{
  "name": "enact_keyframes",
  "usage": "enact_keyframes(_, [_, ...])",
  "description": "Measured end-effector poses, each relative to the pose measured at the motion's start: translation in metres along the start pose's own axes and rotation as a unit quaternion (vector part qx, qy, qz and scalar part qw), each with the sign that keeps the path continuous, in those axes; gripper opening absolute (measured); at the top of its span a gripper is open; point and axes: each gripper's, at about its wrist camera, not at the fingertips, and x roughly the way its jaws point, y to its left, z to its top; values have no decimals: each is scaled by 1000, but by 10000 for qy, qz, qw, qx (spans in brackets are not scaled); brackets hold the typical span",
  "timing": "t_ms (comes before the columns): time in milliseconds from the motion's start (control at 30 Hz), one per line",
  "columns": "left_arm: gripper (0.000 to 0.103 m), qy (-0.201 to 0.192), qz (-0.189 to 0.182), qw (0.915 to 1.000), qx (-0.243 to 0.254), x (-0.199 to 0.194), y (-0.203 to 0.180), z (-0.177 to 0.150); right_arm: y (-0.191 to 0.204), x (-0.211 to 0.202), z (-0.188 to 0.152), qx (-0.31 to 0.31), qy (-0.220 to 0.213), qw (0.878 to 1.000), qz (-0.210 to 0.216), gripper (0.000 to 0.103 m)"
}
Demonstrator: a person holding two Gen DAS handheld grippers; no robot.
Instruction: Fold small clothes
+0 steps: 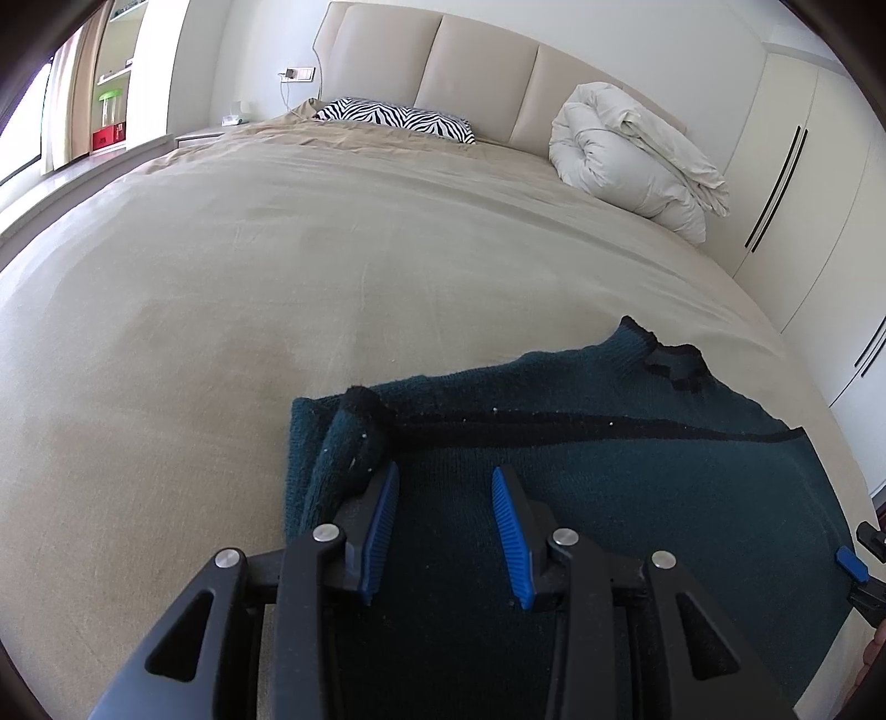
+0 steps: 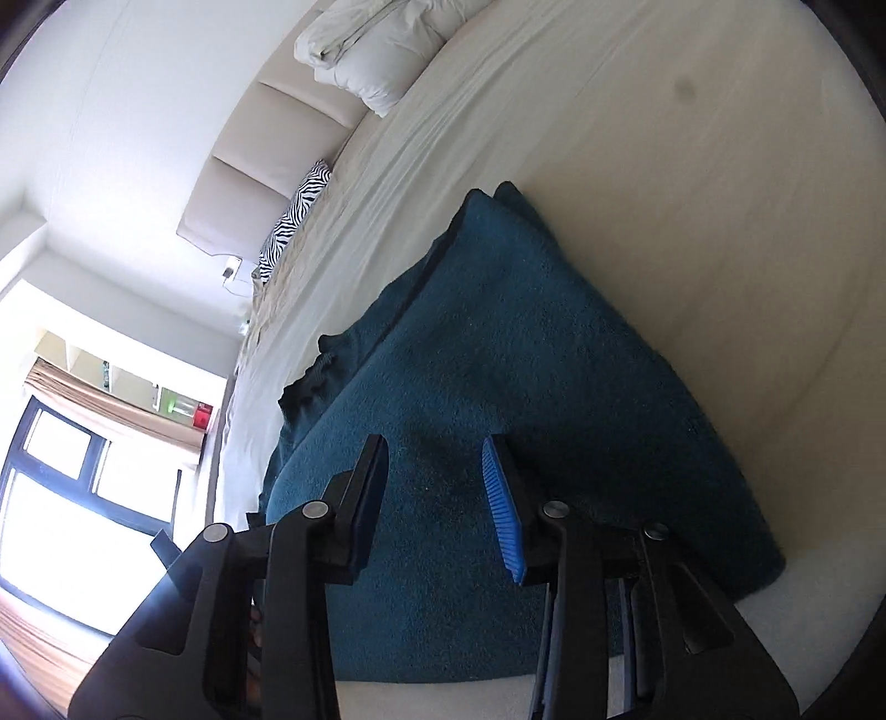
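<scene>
Where folded, fuzzy teal knit sweater (image 1: 609, 459)

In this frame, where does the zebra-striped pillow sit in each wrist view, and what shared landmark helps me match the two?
Left wrist view: zebra-striped pillow lies top centre, at the foot of the padded headboard.
Right wrist view: the same pillow shows left of centre, seen edge-on against the headboard.
Shared landmark: the rolled white duvet on the bed, farther along the headboard.
</scene>
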Motion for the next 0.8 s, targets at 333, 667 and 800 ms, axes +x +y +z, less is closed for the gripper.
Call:
enact_keyframes(333, [38, 187, 354, 9990, 181, -19, -17, 4, 56, 70, -66, -739, 1387, 9856, 625, 40])
enact_keyframes(667, [56, 759, -633, 9947, 291, -75, -86, -79, 29, 40, -64, -578, 1342, 9840, 1025, 40])
enact_keyframes(800, [55, 706, -398, 9948, 609, -67, -90, -96, -3, 20, -54, -306, 1201, 9879, 934, 32])
